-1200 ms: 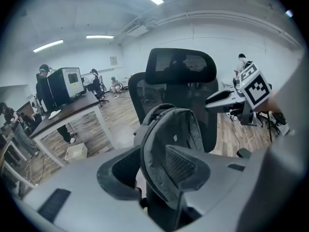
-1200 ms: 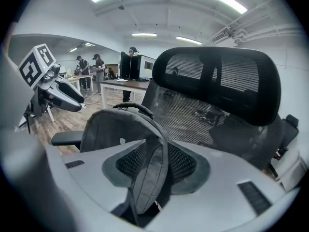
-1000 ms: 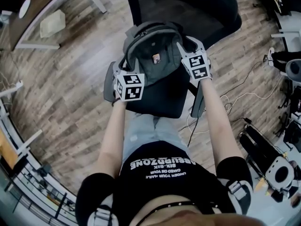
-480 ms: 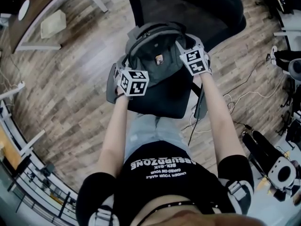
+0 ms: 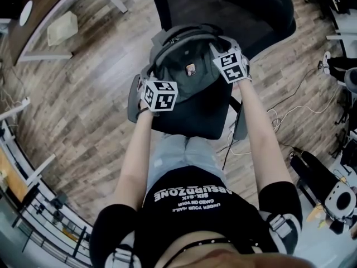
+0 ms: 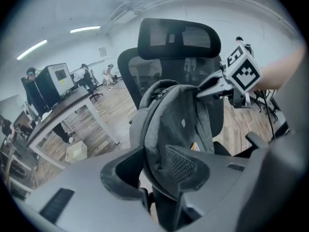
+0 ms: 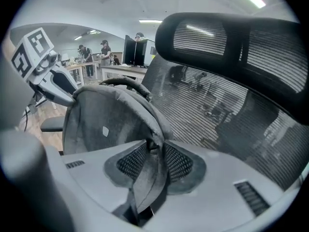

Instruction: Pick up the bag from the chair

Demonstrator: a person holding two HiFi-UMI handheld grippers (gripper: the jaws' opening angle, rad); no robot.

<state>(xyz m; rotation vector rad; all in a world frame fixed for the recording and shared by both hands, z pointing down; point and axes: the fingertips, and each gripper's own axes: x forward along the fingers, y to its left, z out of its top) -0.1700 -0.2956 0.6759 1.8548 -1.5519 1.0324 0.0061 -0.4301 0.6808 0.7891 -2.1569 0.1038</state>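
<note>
A grey backpack [image 5: 187,66] stands upright on the black office chair [image 5: 195,119], leaning against its mesh backrest [image 7: 227,115]. My left gripper [image 5: 150,78] is at the bag's left side; in the left gripper view the jaws [image 6: 152,153] hold a thick fold of the bag's side, and the fabric fills the gap between them. My right gripper [image 5: 222,46] is at the bag's upper right. Its jaws have just been closing, and its mesh pads [image 7: 179,162] now pinch a grey strap [image 7: 147,180] of the bag.
Grey armrests [image 5: 133,99] flank the seat. A desk [image 5: 33,15] with a white box [image 5: 62,28] under it stands at the far left on the wood floor. Cables [image 5: 290,105] and equipment [image 5: 329,194] lie to the right. Other desks and people are in the background.
Both grippers have moved forward and down onto the bag, the right one up the picture to its top corner. The bag has stayed on the seat.
</note>
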